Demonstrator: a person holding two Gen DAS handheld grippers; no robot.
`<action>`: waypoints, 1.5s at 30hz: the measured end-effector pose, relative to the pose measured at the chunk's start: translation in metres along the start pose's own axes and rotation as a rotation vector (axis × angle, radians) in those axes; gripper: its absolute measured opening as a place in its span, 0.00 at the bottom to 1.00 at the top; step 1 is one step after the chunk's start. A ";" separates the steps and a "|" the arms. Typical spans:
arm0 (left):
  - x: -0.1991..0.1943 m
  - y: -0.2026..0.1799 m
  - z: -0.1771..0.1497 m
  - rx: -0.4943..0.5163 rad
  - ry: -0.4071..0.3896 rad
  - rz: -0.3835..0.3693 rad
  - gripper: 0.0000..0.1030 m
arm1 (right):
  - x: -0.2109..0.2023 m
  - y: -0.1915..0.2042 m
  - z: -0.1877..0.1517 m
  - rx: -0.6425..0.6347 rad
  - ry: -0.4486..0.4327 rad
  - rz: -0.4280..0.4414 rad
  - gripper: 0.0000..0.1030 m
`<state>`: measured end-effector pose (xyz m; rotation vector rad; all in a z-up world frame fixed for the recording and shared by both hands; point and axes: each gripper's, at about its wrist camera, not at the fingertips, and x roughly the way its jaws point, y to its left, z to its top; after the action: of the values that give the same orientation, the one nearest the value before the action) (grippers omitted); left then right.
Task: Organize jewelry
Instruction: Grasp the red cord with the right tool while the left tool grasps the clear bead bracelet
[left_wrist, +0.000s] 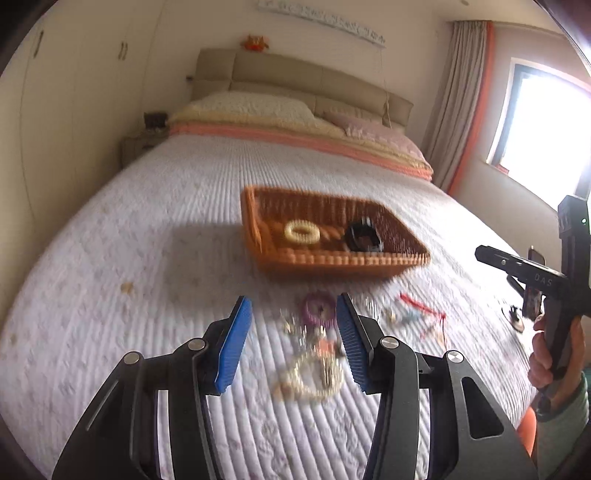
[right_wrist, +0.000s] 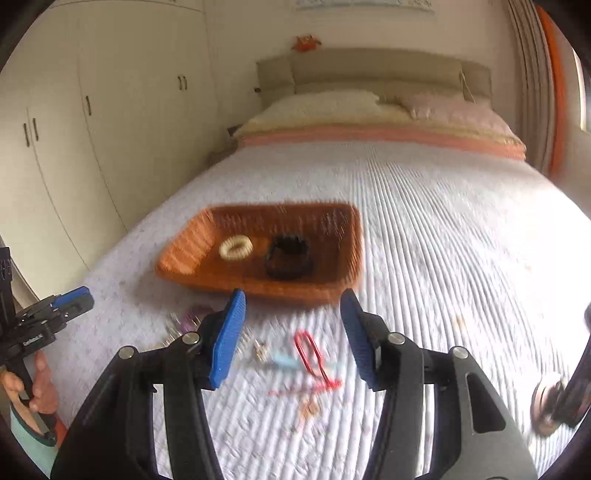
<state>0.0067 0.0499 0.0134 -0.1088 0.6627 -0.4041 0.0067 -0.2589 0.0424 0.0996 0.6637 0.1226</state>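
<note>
An orange wicker basket (left_wrist: 255, 218) (right_wrist: 343, 240) sits on the bed and holds a cream ring-shaped scrunchie (left_wrist: 302, 231) (right_wrist: 235, 247) and a black scrunchie (left_wrist: 364, 238) (right_wrist: 289, 257). Loose jewelry lies in front of it: a purple ring-shaped piece (left_wrist: 319, 307) (right_wrist: 190, 317), a pearl necklace with small pieces (left_wrist: 312, 369), a red cord necklace (left_wrist: 424, 314) (right_wrist: 312, 356) and a light blue piece (right_wrist: 284, 363). My left gripper (left_wrist: 293, 341) is open and empty above the pearl pile. My right gripper (right_wrist: 293, 336) is open and empty above the red cord. Both views are blurred.
The white quilted bedspread (left_wrist: 166, 258) (right_wrist: 461, 240) carries everything. Pillows and headboard (left_wrist: 295, 81) stand at the far end, wardrobes (right_wrist: 92, 129) on the left, a window (left_wrist: 546, 122) on the right. A small dark object (right_wrist: 550, 406) lies at the right edge.
</note>
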 end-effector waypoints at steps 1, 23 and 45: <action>0.007 0.002 -0.009 -0.010 0.028 -0.004 0.44 | 0.008 -0.007 -0.011 0.020 0.034 -0.010 0.48; 0.074 -0.006 -0.053 0.073 0.227 0.090 0.33 | 0.074 -0.025 -0.060 0.052 0.212 -0.001 0.15; 0.067 -0.011 -0.058 0.084 0.206 0.117 0.22 | 0.085 0.005 -0.061 0.028 0.283 -0.009 0.09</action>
<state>0.0156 0.0149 -0.0683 0.0519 0.8492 -0.3323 0.0343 -0.2386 -0.0565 0.1077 0.9484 0.1198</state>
